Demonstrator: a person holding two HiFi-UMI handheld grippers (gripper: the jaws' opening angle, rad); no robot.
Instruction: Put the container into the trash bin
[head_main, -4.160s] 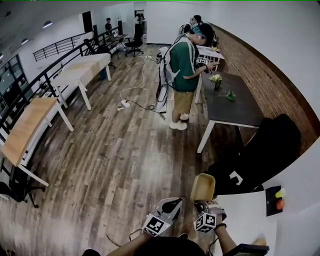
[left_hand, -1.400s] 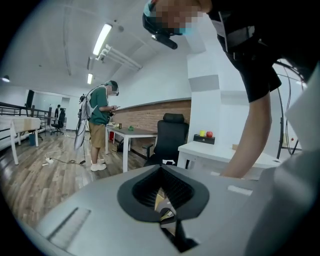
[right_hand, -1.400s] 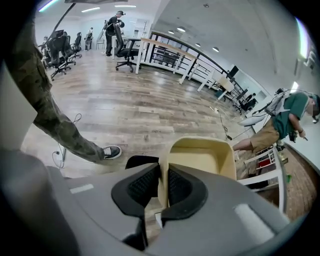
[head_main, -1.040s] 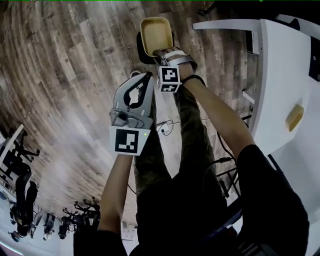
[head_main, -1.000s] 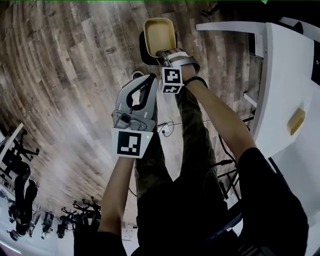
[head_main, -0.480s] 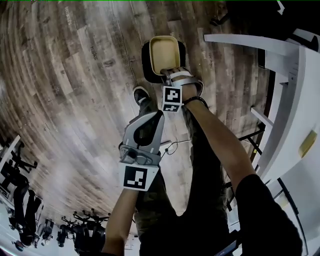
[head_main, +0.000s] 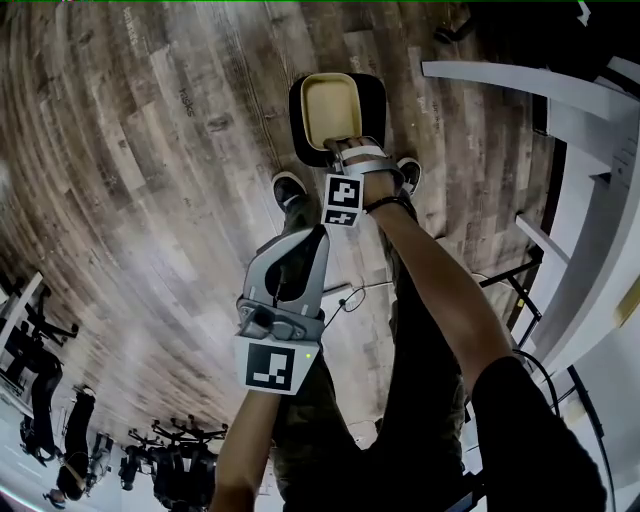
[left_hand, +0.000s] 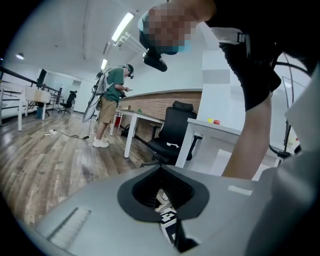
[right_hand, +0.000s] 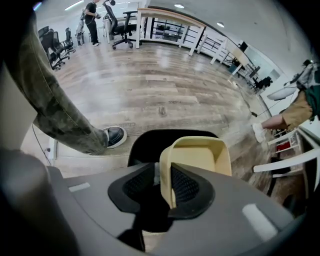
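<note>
A pale yellow container (head_main: 330, 108) hangs mouth-up in the opening of the black trash bin (head_main: 297, 112) on the wooden floor. My right gripper (head_main: 343, 147) points steeply down at the container's near wall. In the right gripper view that wall (right_hand: 167, 180) stands between the jaws, which are opening: the right pad (right_hand: 186, 186) lies against it and the left pad (right_hand: 136, 186) stands a little off. The bin (right_hand: 146, 145) shows dark beneath. My left gripper (head_main: 318, 232) floats nearer me, shut and empty, with nothing between its jaws (left_hand: 167, 215).
The wearer's two shoes (head_main: 290, 187) (head_main: 410, 172) stand just in front of the bin. A white desk (head_main: 560, 110) runs along the right. A cable (head_main: 345, 297) lies on the floor. A black office chair (left_hand: 170, 135) and a person in a green shirt (left_hand: 114, 95) are farther off.
Both grippers have sunk toward the floor. The container has come down from above the bin into its mouth, and the right jaws have widened slightly.
</note>
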